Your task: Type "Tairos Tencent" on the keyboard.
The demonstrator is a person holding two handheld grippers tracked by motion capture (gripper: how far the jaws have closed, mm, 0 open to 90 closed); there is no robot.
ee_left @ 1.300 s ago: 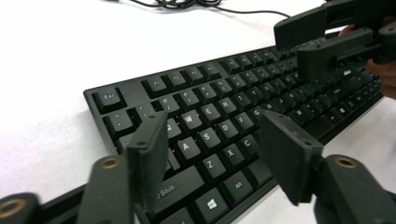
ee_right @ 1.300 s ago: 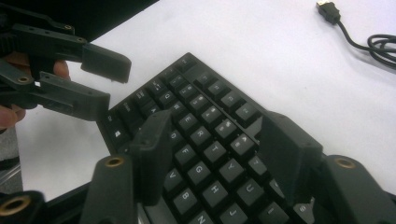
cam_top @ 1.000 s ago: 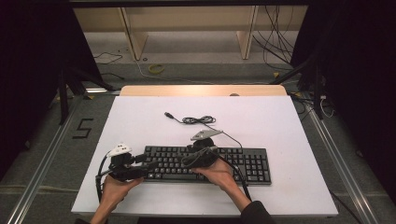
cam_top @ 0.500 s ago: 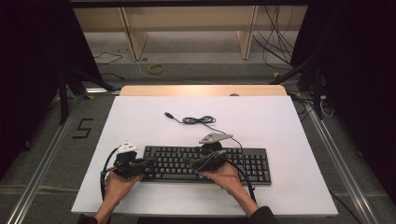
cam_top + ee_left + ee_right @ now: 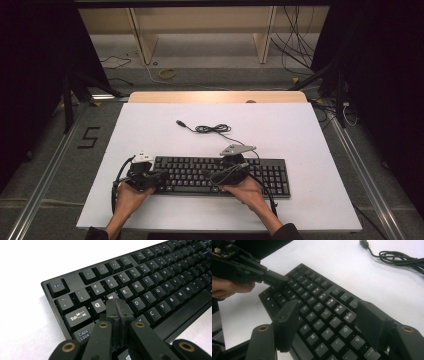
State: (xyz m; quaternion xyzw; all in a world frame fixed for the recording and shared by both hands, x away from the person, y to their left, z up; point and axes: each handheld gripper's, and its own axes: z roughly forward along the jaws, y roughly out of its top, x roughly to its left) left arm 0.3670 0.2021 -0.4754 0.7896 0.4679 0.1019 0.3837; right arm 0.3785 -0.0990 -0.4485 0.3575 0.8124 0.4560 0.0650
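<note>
High view, table: a white rectangular tabletop [image 5: 310, 150] carried a black full-size plastic keyboard [image 5: 260, 172], lying flat near the person's edge and centred between the two hands.
Left gripper: the left gripper [image 5: 117, 305] had its jaws pressed fully together with nothing between them, the joined tip resting over the keys by Q and W at the keyboard's left end.
Handling: I judged the keyboard rigid and fairly light, its case smooth enough to slide on the white top; the keycaps looked the fragile part, liable to pop off if pinched.
Where to hold: the thin side edges or the bare front rim below the space bar seemed the safest places, one at each end, rather than the keys.
Right gripper: the right gripper [image 5: 329, 325] stood with jaws wide apart and empty, hovering over the letter keys near the middle.
Surroundings: a thin black cable with a loose coil [image 5: 212, 129] trailed from the keyboard's back edge across the table, ending in a USB plug [image 5: 180, 123].
In the way: that cable could drag or snag if the keyboard were lifted or turned; otherwise nothing lay close.
</note>
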